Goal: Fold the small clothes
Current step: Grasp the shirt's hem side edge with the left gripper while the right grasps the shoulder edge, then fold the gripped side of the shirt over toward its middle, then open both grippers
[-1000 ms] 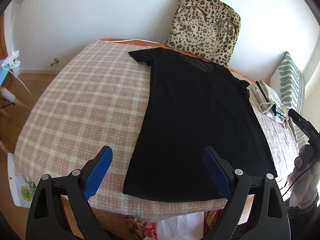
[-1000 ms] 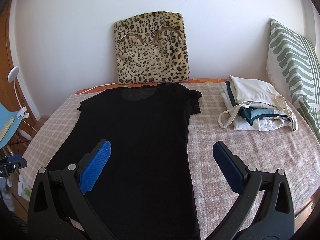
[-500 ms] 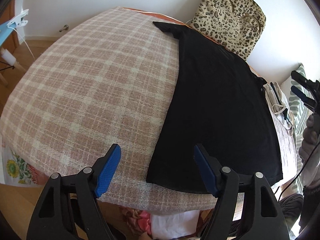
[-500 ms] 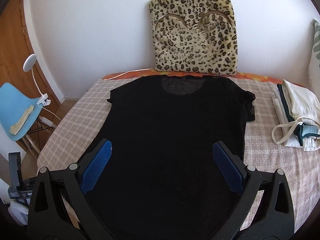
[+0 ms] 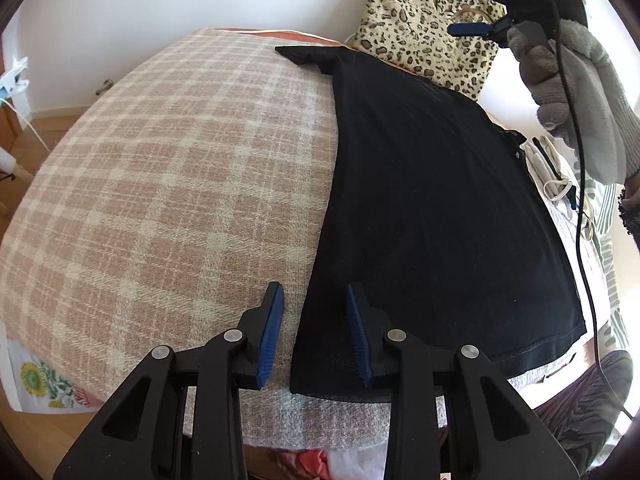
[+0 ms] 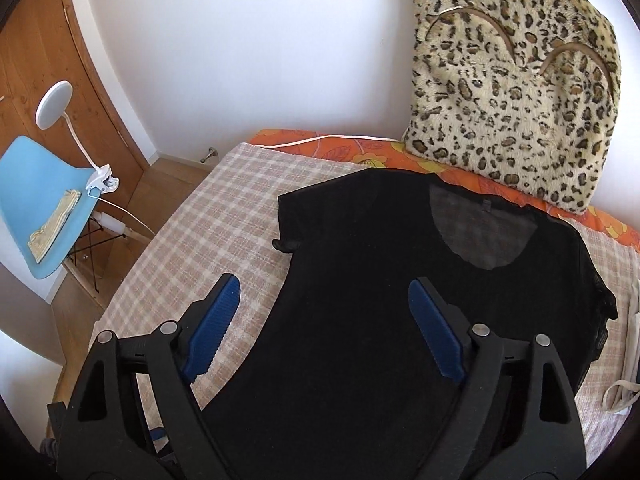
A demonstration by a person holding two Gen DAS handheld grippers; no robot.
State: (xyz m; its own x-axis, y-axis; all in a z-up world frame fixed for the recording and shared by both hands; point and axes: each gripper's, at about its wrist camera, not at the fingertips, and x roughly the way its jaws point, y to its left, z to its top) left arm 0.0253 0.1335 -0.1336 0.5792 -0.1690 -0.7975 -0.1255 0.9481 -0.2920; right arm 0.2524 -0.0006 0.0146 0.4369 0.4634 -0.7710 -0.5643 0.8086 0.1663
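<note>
- The left gripper (image 5: pixel 314 334) sits low at the near hem corner of the black T-shirt (image 5: pixel 432 200); its jaws are closing, one blue pad over the checked blanket (image 5: pixel 168 184), the other over the shirt, the shirt's side edge running between them, and the pads are not yet pressing on the cloth.
- The right gripper (image 6: pixel 324 328) hovers above the shirt's body with jaws wide and closing slightly, gripping nothing; one pad is over the blanket beside the shirt's sleeve, the other over the chest below the neckline.
- In the left wrist view, that right gripper (image 5: pixel 460 4) shows past the shirt's collar end, carried by a hand in a grey glove (image 5: pixel 572 92).
- The T-shirt lies flat, spread out on the blanket, collar toward the leopard-print cushion (image 6: pixel 516 92), which leans on the wall just beyond the shirt.
- Off the shirt's sleeve side, past the bed, a blue chair (image 6: pixel 38 200) carries a white clip lamp (image 6: pixel 72 120).
</note>
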